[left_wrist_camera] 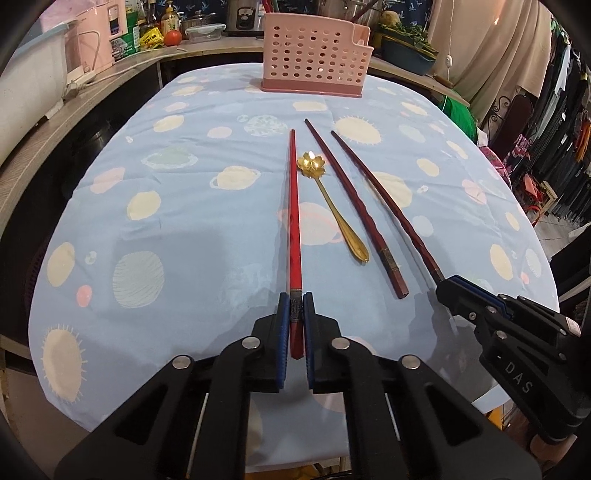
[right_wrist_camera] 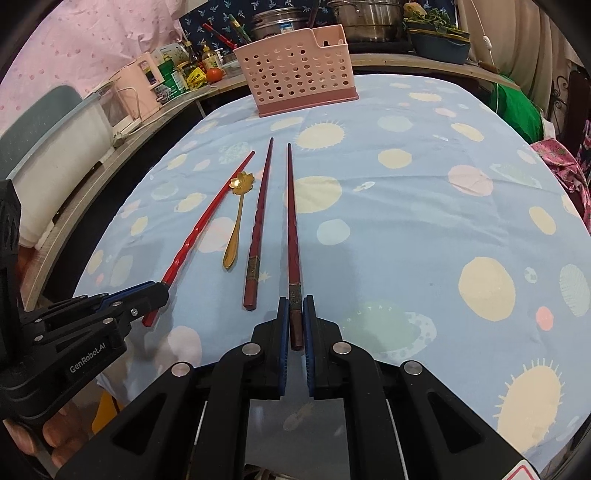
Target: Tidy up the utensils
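A bright red chopstick (left_wrist_camera: 294, 218) lies on the blue planet-print cloth, and my left gripper (left_wrist_camera: 296, 306) is shut on its thick near end. To its right rest a gold flower-bowl spoon (left_wrist_camera: 334, 206) and a dark red chopstick (left_wrist_camera: 354, 206). My right gripper (right_wrist_camera: 295, 308) is shut on the near end of a second dark red chopstick (right_wrist_camera: 291, 221); it also shows at the right of the left wrist view, the right gripper (left_wrist_camera: 445, 282). A pink perforated utensil holder (left_wrist_camera: 314, 59) stands at the table's far edge, also the holder (right_wrist_camera: 295, 81).
Behind the table runs a counter (left_wrist_camera: 110, 70) with a pink appliance (left_wrist_camera: 98, 33), bottles, a tomato and steel pots (right_wrist_camera: 365, 18). Hanging clothes (left_wrist_camera: 561, 122) fill the right side. A hand (right_wrist_camera: 55, 435) grips the left tool.
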Action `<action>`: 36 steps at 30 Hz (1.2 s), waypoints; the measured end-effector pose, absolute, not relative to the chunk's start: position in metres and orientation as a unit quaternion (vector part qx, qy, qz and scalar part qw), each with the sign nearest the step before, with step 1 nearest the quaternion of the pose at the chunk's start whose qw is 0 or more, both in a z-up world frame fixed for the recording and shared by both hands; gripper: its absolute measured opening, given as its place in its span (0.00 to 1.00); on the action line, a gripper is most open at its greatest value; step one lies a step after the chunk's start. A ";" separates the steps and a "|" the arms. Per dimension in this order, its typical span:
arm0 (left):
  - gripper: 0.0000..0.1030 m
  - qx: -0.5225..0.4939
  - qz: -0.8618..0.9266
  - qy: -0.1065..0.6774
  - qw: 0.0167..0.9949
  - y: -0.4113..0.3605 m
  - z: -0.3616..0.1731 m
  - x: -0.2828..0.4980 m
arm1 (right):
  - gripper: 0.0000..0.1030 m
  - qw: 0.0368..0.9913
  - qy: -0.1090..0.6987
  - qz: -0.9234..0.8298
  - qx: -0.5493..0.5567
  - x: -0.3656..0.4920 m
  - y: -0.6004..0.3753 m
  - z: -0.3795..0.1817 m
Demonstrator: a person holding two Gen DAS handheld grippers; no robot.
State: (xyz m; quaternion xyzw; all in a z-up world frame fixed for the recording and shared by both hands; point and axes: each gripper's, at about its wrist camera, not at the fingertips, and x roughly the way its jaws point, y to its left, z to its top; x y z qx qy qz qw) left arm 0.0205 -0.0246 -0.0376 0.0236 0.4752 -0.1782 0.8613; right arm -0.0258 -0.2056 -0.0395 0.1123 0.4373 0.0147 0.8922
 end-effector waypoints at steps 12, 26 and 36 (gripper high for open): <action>0.07 -0.007 -0.160 0.453 0.877 -0.012 0.006 0.024 | 0.07 0.910 0.396 0.018 0.120 -0.025 -0.219 0.011; 0.07 -0.040 -0.165 0.397 0.902 -0.003 0.094 0.084 | 0.07 0.929 0.327 0.021 0.170 0.028 -0.249 0.091; 0.07 -0.041 -0.174 0.351 0.919 -0.016 0.151 0.144 | 0.07 0.947 0.273 0.004 0.167 0.079 -0.270 0.146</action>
